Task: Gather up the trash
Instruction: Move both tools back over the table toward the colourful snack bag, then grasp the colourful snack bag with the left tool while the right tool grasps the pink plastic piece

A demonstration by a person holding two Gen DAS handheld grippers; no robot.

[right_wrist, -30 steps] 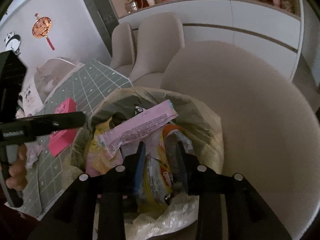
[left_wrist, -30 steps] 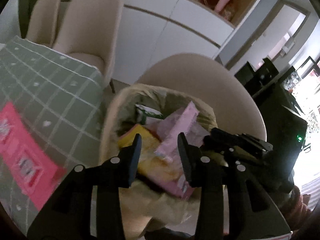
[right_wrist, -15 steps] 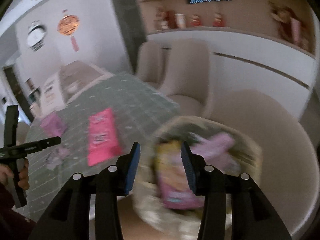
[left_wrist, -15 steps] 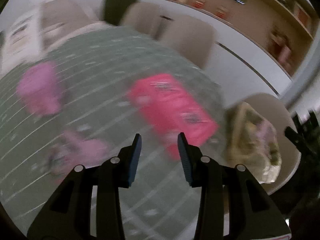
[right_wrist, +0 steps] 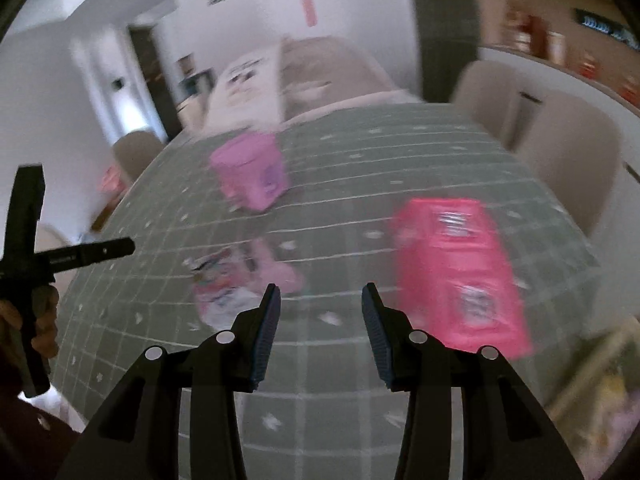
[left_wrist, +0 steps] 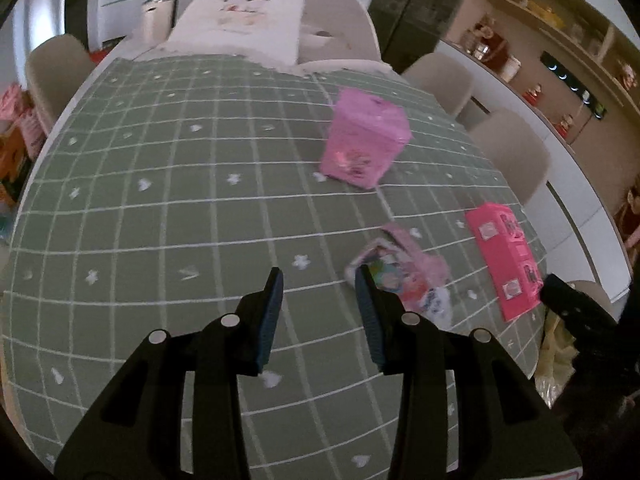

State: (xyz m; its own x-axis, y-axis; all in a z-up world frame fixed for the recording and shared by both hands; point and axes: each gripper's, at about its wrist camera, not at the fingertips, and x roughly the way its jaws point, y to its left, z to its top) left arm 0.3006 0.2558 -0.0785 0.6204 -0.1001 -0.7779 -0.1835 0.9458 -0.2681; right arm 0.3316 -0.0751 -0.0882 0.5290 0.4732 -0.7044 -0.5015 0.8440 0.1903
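Note:
On the green checked tablecloth (left_wrist: pixel 160 200) lie a crumpled pink snack wrapper (left_wrist: pixel 404 276), a flat hot-pink box (left_wrist: pixel 506 258) and a lilac carton (left_wrist: pixel 366 142). My left gripper (left_wrist: pixel 318 280) hangs open over the cloth, with the wrapper just right of its right finger. The right wrist view is blurred. It shows the same wrapper (right_wrist: pixel 228 284), hot-pink box (right_wrist: pixel 456 272) and lilac carton (right_wrist: pixel 250 176). My right gripper (right_wrist: pixel 320 296) is open, its jaws opening, with nothing between them, between wrapper and box.
The lined trash bin (right_wrist: pixel 600 392) with wrappers in it sits past the table's right edge. Beige chairs (left_wrist: pixel 512 148) stand along the far side, with a white counter behind. A hand (right_wrist: pixel 44 320) holds the left gripper's handle at the left of the right wrist view.
Both grippers swung away from over the full trash bin to above the table. The right jaws spread wider and no longer have a wrapper between them.

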